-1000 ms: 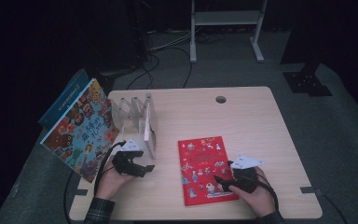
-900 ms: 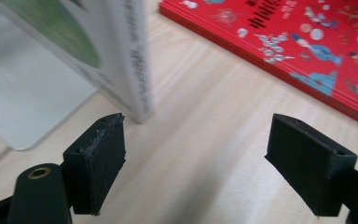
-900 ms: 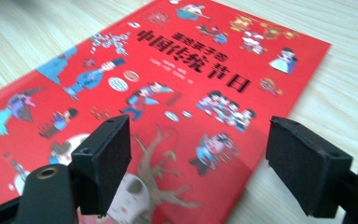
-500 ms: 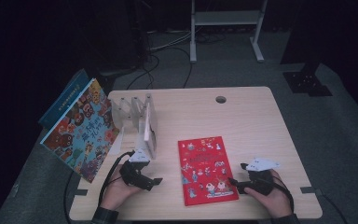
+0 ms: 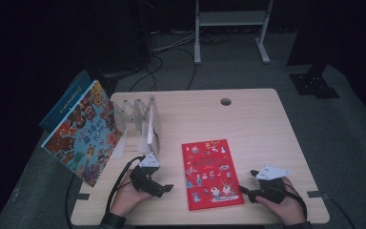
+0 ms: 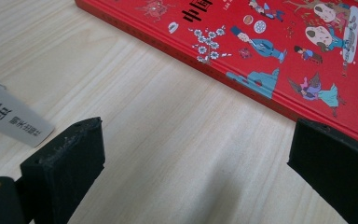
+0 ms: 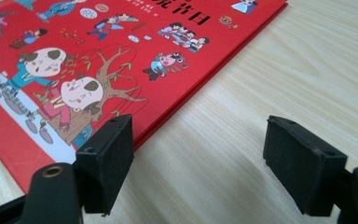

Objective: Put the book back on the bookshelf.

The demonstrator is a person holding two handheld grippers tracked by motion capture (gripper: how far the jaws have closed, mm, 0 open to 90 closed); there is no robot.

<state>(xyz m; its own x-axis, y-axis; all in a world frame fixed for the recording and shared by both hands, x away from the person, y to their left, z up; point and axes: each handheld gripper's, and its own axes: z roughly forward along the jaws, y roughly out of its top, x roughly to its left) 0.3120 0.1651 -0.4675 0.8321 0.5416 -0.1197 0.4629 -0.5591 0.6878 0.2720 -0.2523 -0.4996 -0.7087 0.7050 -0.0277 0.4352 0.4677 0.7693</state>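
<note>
A red picture book [image 5: 211, 172] lies flat on the table's near half, between my two hands. My left gripper [image 5: 166, 188] rests left of it, and its jaws have just been opening. In the left gripper view it [image 6: 196, 130] stands open over bare wood, with the red book [image 6: 279, 51] just beyond its right jaw. My right gripper [image 5: 249, 187] sits off the book's lower right corner, and its jaws have just been closing a little. In the right gripper view it [image 7: 198, 123] is open with nothing between the pads, its left jaw beside the book's edge [image 7: 74, 79].
A clear divider rack [image 5: 136, 114] holding a white book [image 5: 150, 130] stands at the table's back left. A large colourful book [image 5: 83, 131] leans against its left side, overhanging the table. A white printed card [image 6: 9, 116] lies near my left jaw. A cable hole [image 5: 226, 101] sits at the far edge.
My left hand has drawn back from the rack toward the near edge, and its jaws have opened. My right hand has slid rightward off the red book's corner.
</note>
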